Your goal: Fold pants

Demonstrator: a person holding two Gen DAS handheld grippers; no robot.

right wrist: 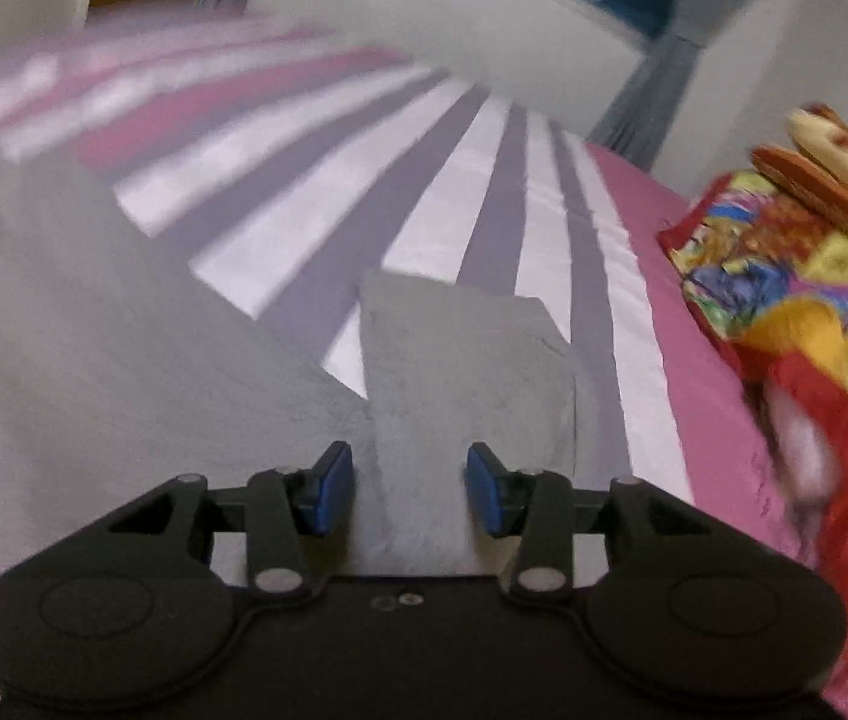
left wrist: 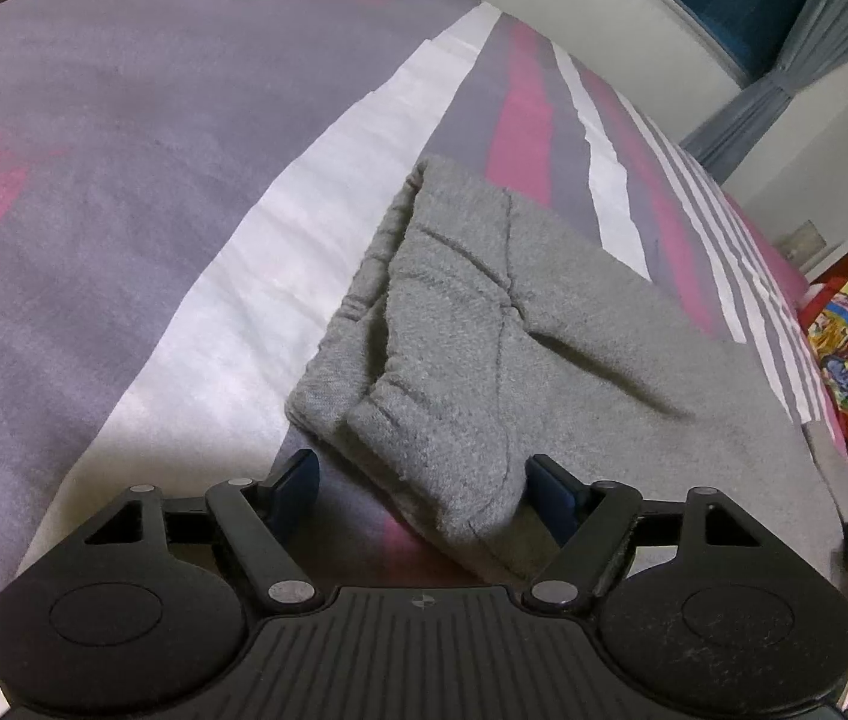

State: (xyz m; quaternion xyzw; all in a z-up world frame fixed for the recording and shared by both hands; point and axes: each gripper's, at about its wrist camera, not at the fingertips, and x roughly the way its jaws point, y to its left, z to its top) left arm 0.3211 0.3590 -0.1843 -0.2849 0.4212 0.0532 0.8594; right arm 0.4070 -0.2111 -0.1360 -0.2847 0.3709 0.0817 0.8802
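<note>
The grey sweatpants lie partly folded on the striped bedsheet, filling the centre and lower right of the left wrist view, elastic waistband towards the left; in the right wrist view a leg end stands up at centre frame, the rest of the cloth spreading to the left edge. As a judgement, the risk is that the raised leg end slips or flops sideways before it is laid over, leaving a skewed fold, since nothing visibly pinches it; the right view's blur hints at quick movement, which could drag the layers apart. The left gripper stands wide, its blue pads either side of a fabric corner without pressing it. The right gripper is parted narrowly, the leg end between the pads, which sit beside the cloth rather than clamping it. A colourful printed cloth lies at right.
</note>
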